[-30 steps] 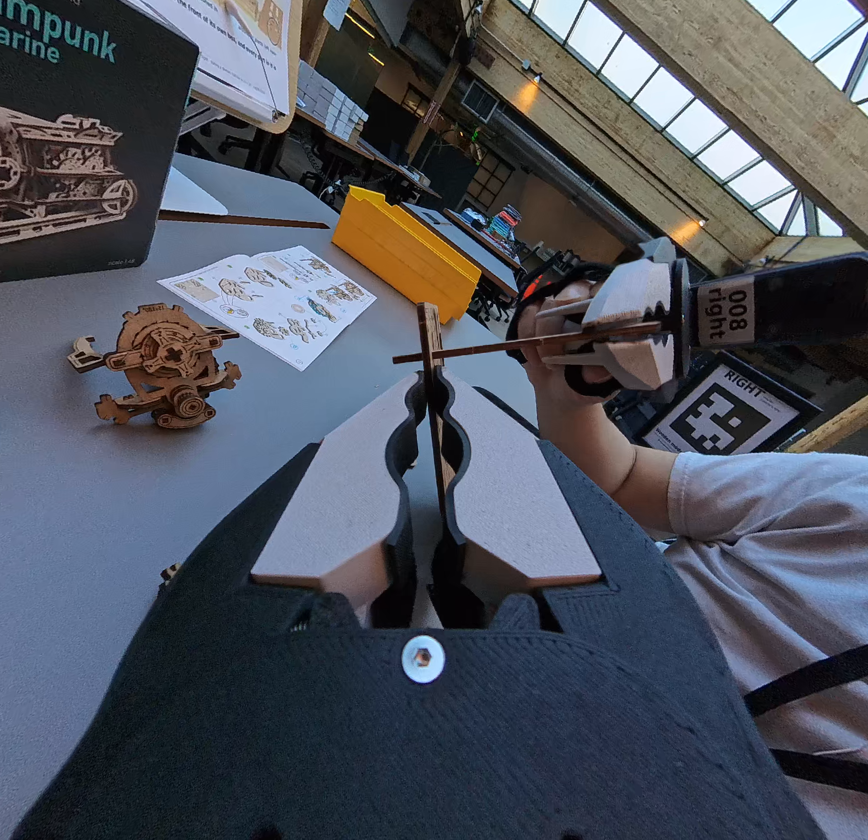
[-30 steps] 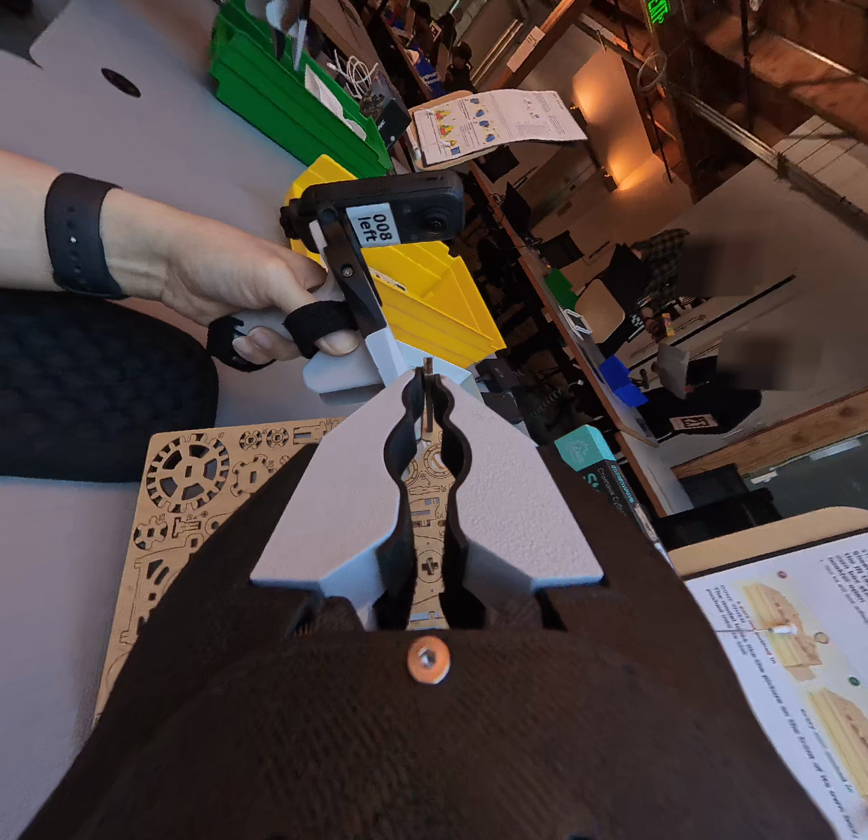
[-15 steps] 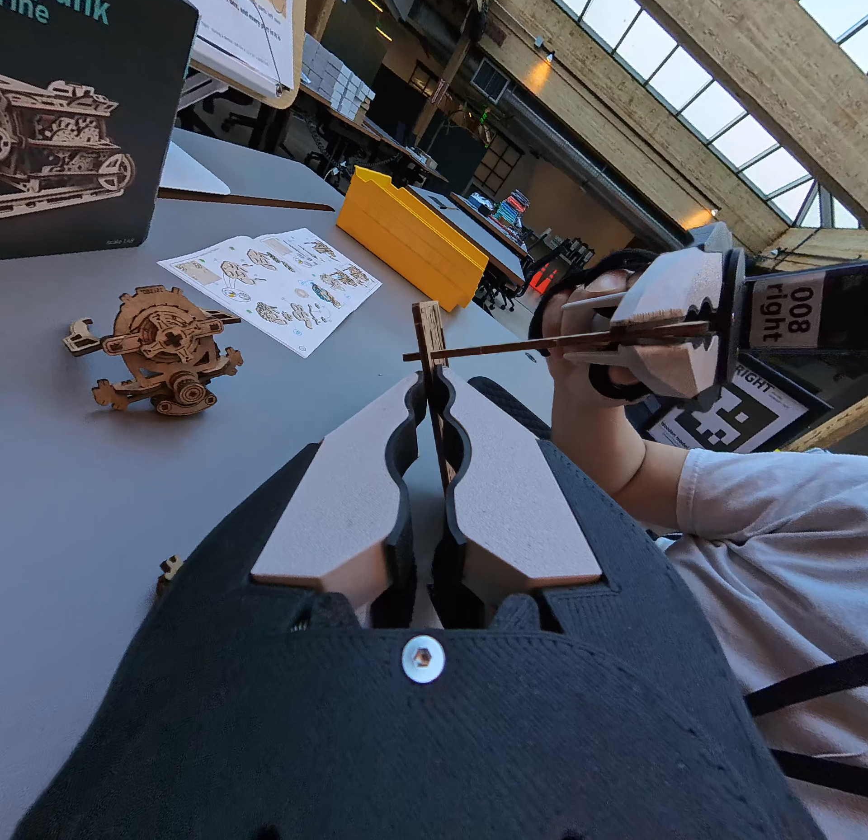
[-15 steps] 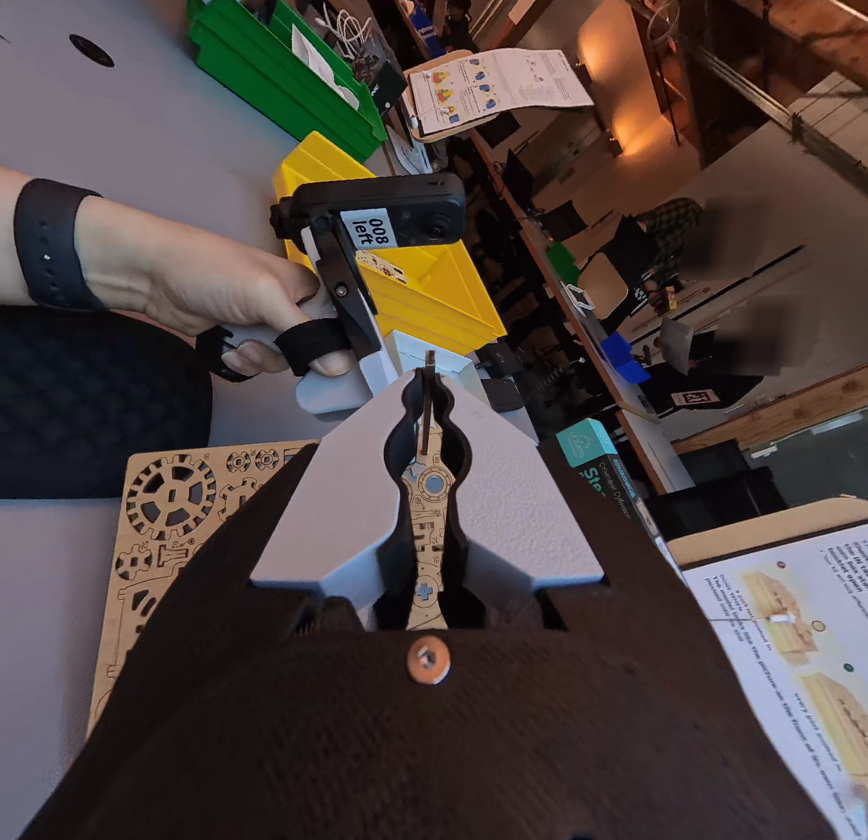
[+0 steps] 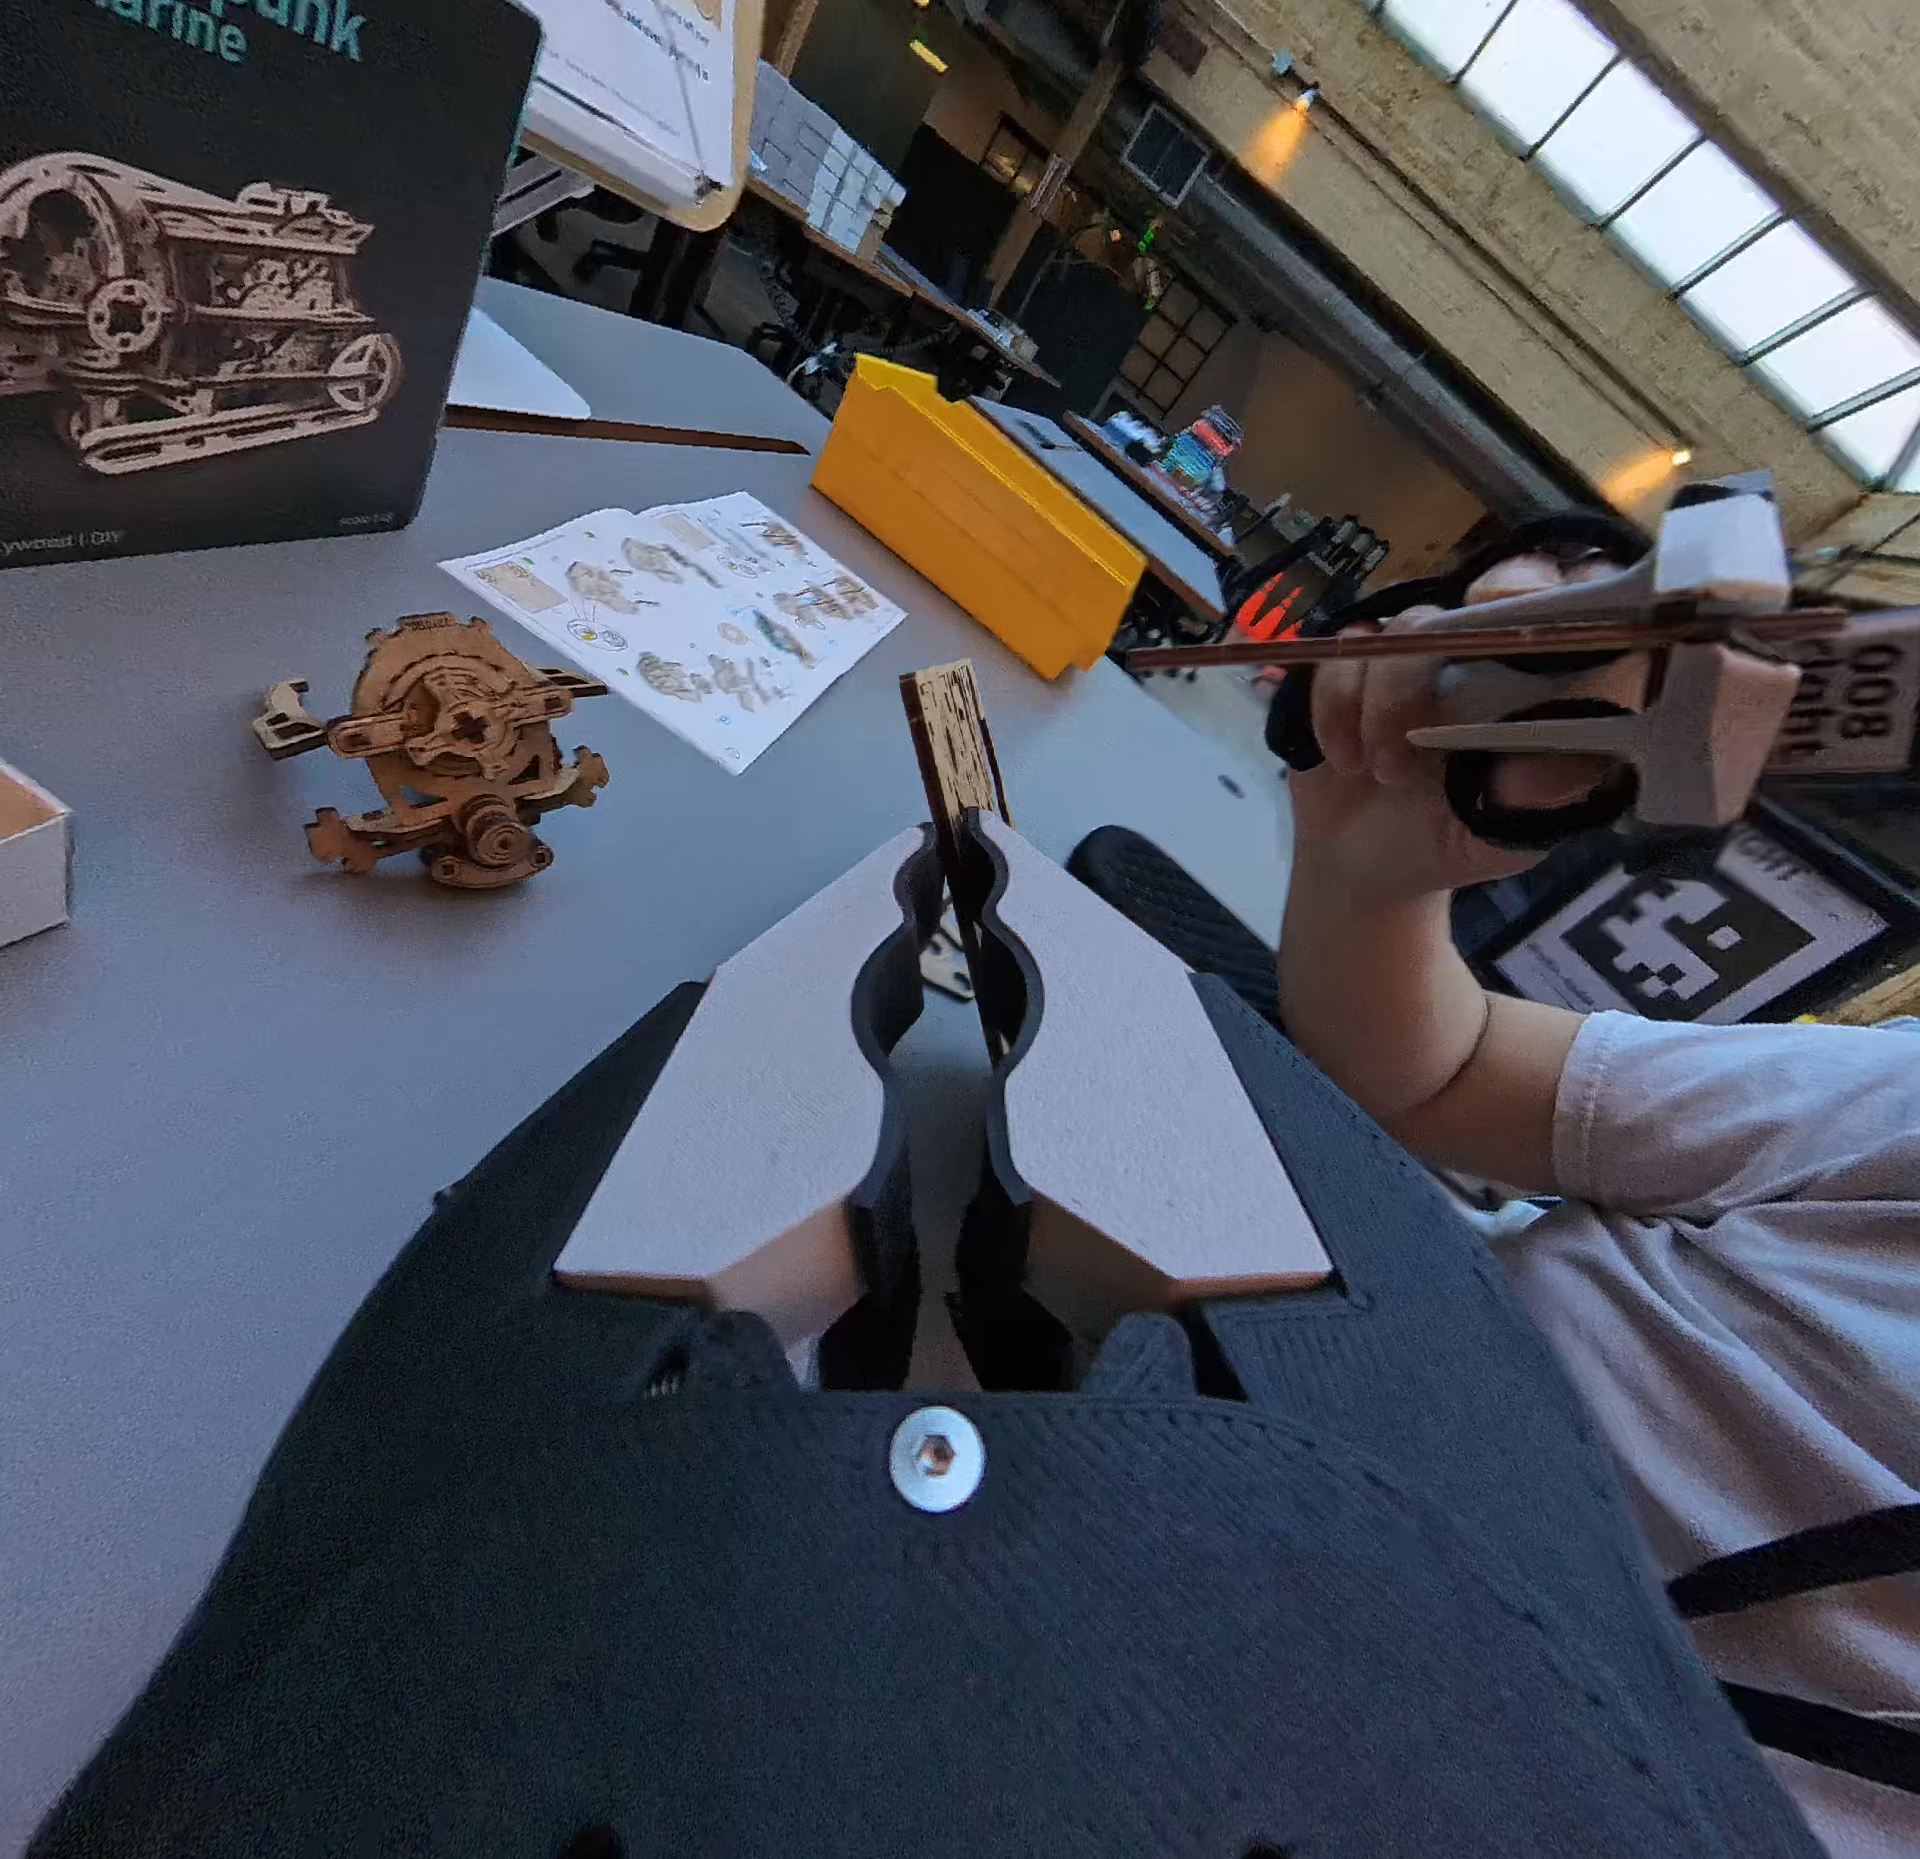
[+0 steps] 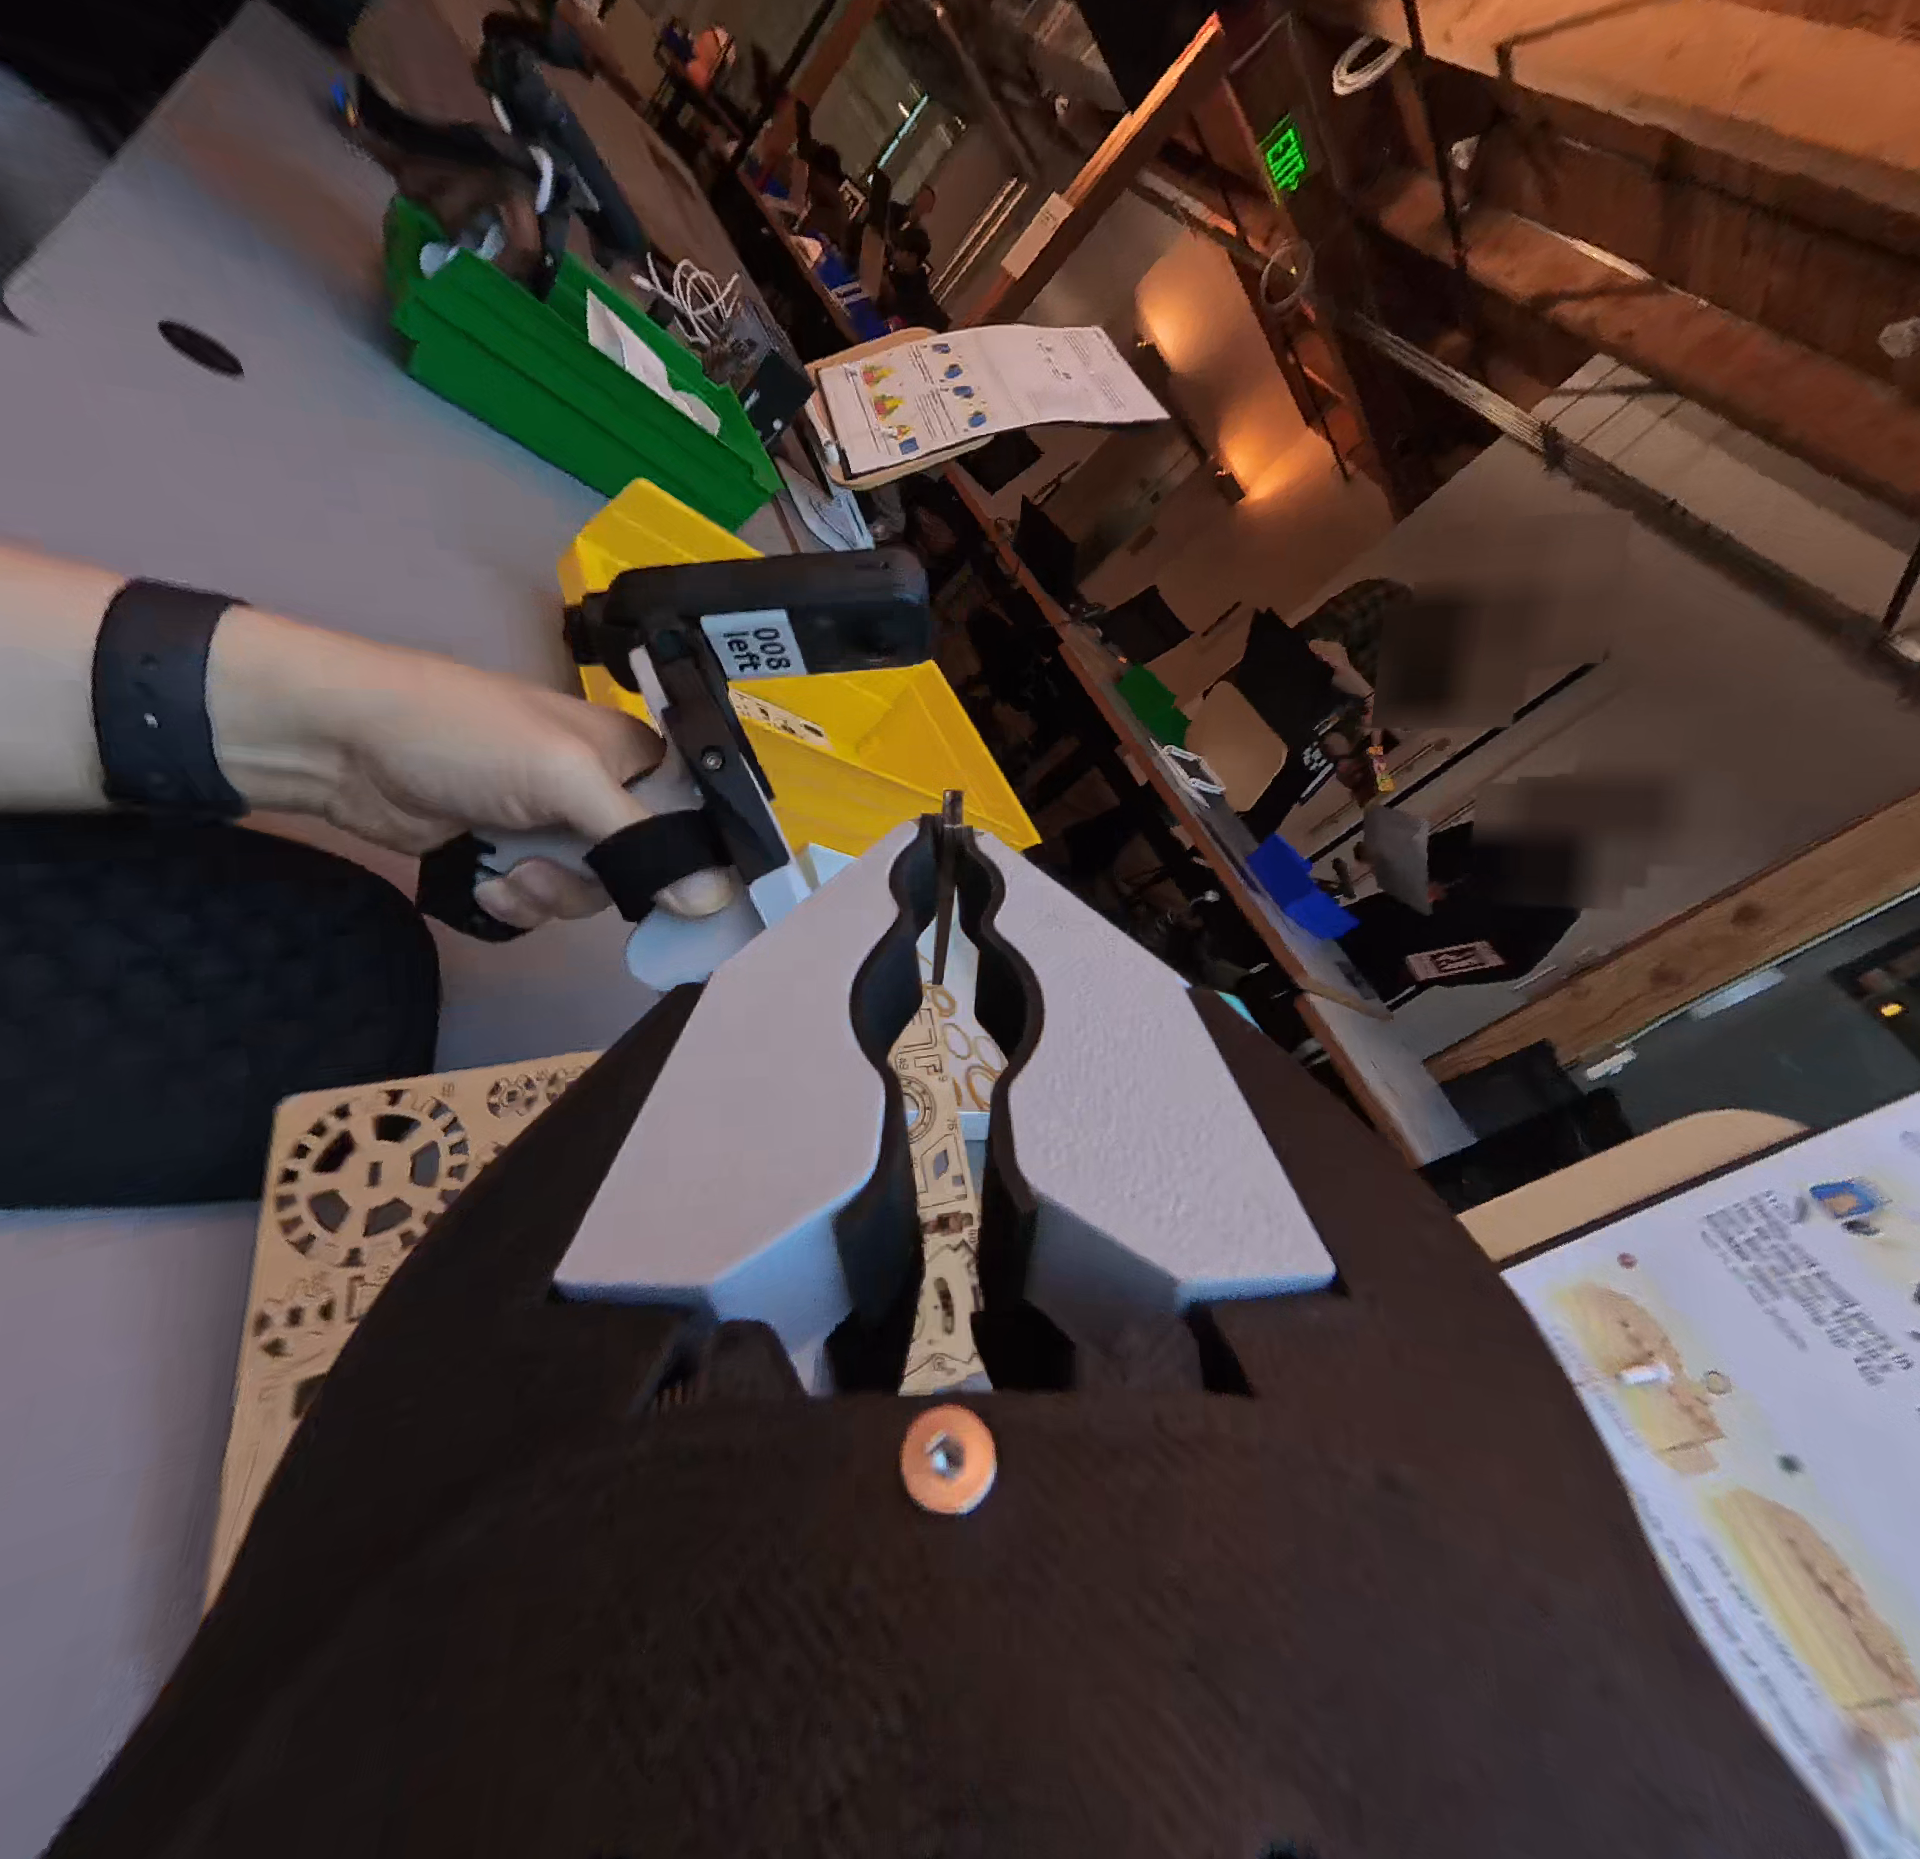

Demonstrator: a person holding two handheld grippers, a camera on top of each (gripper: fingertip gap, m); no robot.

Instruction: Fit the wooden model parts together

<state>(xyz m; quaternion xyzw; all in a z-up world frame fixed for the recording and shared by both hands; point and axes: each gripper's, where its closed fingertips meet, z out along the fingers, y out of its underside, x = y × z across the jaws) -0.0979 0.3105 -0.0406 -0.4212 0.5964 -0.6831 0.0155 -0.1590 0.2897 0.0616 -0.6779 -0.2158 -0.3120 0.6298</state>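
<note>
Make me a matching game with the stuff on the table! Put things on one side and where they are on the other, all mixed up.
Things:
1. small wooden piece
2. thin wooden stick
3. built wooden model
4. yellow bin

Places:
A. standing on the grey table, left of the paper sheet
B. pinched in the left gripper
C. at the far edge of the table, past the paper sheet
D. pinched in the right gripper

Pairs: 1-B, 2-D, 3-A, 4-C

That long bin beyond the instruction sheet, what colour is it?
Yellow. The bin shows best in the left wrist view, on the grey table.
</note>
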